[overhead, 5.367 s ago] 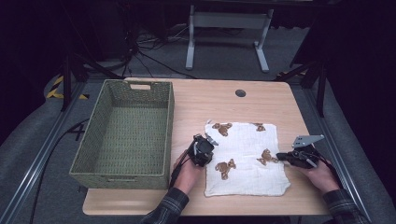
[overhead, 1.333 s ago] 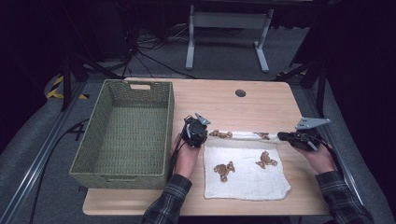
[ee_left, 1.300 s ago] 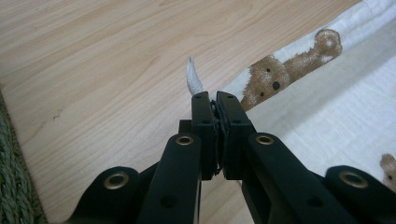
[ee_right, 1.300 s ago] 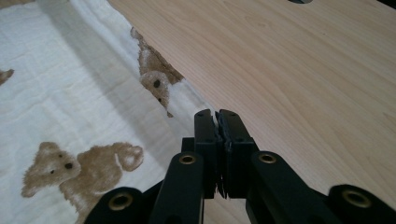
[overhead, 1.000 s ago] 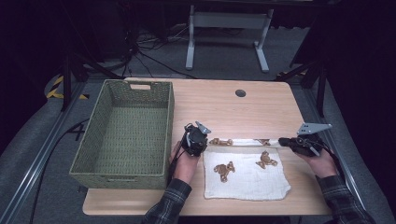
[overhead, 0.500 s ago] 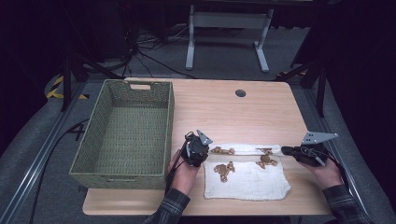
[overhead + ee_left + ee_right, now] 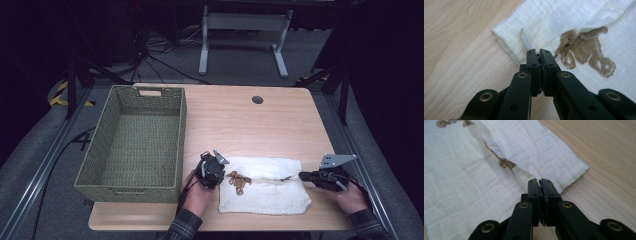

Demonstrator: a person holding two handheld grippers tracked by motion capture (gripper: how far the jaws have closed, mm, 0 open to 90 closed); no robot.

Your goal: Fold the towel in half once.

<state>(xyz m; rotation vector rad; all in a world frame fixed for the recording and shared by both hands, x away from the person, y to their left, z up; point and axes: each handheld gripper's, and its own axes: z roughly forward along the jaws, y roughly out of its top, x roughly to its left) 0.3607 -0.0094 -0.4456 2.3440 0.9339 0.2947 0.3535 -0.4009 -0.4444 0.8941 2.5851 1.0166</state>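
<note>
A white cloth (image 7: pixel 265 192) with brown bear prints (image 7: pixel 240 181) lies folded across the near part of the wooden table. My left gripper (image 7: pixel 221 175) is at the cloth's left end, jaws shut on a pinched corner of the cloth (image 7: pixel 574 20) beside a bear print (image 7: pixel 586 52). My right gripper (image 7: pixel 303 176) is at the right end. The left gripper (image 7: pixel 538 51) and right gripper (image 7: pixel 539 180) each show their jaws pressed together on the upper layer of the cloth (image 7: pixel 461 182). A ridge runs across the cloth between the two grippers.
A green woven basket (image 7: pixel 130 145) stands on the left of the table, close to my left hand. A dark round hole (image 7: pixel 257 99) sits in the tabletop at the back. Bare wood (image 7: pixel 240 130) stretches behind the cloth. The table's near edge lies just below the cloth.
Both grippers have come toward the near edge and sunk a little, drawing the cloth's far edge over the near half. The upper bear prints are now covered.
</note>
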